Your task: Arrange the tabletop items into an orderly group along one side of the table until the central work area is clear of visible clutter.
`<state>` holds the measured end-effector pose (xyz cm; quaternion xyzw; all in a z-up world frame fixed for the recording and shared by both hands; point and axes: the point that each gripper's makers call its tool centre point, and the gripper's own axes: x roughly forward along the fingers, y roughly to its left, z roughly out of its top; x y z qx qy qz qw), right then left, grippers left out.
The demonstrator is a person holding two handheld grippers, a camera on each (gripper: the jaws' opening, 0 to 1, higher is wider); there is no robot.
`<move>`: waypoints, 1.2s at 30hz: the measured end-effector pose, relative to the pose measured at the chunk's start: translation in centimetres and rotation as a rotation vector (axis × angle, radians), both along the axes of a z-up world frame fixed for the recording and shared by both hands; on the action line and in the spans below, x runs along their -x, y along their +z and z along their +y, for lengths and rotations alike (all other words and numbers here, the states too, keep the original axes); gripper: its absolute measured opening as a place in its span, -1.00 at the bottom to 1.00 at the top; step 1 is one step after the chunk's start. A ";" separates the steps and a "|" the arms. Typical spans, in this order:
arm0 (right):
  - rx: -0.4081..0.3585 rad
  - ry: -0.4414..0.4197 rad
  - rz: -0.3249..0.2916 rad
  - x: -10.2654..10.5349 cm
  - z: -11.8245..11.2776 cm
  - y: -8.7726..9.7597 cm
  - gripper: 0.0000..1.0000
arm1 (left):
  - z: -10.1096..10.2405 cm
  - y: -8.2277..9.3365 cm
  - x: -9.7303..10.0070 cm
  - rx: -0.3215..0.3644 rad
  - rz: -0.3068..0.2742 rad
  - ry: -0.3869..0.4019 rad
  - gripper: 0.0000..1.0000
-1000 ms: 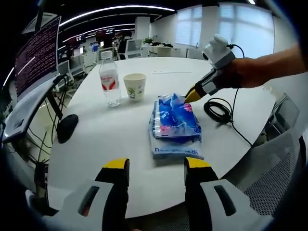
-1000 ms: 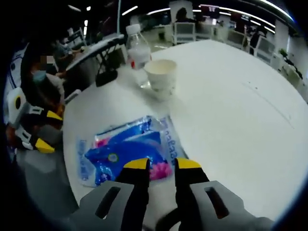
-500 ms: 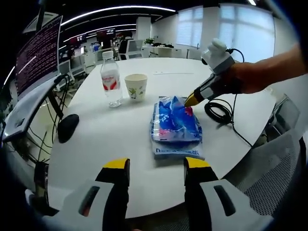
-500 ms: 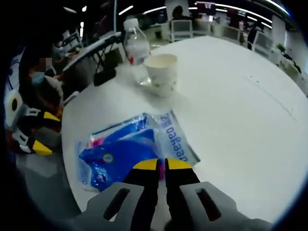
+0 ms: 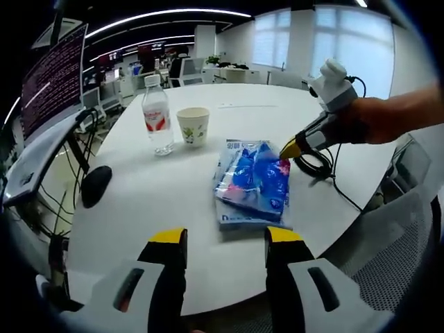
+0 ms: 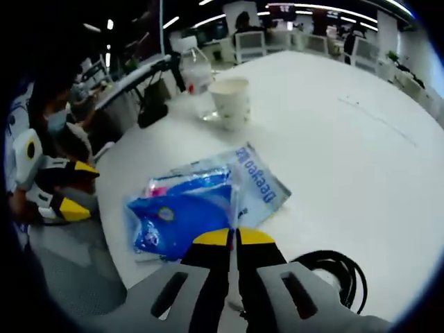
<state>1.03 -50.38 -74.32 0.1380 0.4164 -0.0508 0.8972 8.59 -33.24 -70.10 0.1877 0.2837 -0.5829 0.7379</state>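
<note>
Since second ago, your right tongs have pressed together on corner of blue packet and dragged it toward cable coil at counter edge. Left tongs spread, idle, near you. Judgement: centre not yet clear.

Count: one packet, one bottle, one paper cup, one mouse, one cable coil.

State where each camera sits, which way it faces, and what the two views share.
Left gripper view: rides the left gripper, low at the table edge, facing across it; jaws apart; the person's forearm holds the right gripper at the packet.
Right gripper view: rides the right gripper, facing back over the packet; jaws together on its edge; left gripper at left.
Shared: packet, bottle, cup, cable.
</note>
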 end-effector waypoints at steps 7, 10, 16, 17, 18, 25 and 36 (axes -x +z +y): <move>-0.022 -0.024 -0.001 1.3 2.3 0.0 -0.94 | 0.1 0.4 -0.4 0.029 0.004 0.022 -0.12; -0.057 -0.011 0.009 1.3 3.5 0.1 -0.91 | 0.2 0.5 -0.5 0.040 0.009 0.031 -0.13; -0.086 -0.017 -0.018 1.0 5.5 0.9 -0.84 | 0.0 0.7 -0.4 0.060 0.029 0.026 -0.12; -0.074 -0.009 -0.009 1.1 5.6 0.9 -0.83 | 0.0 0.6 -0.4 0.059 0.031 0.026 -0.12; -0.068 -0.009 -0.004 1.1 5.5 0.8 -0.80 | 0.0 0.6 -0.3 0.059 0.038 0.024 -0.12; -0.082 -0.087 -0.030 0.6 4.6 1.4 -0.74 | -0.1 0.4 -0.4 0.069 0.084 0.035 -0.14; -0.075 -0.132 -0.017 0.6 4.2 1.1 -0.68 | -0.3 0.3 -0.9 0.105 0.181 0.089 -0.16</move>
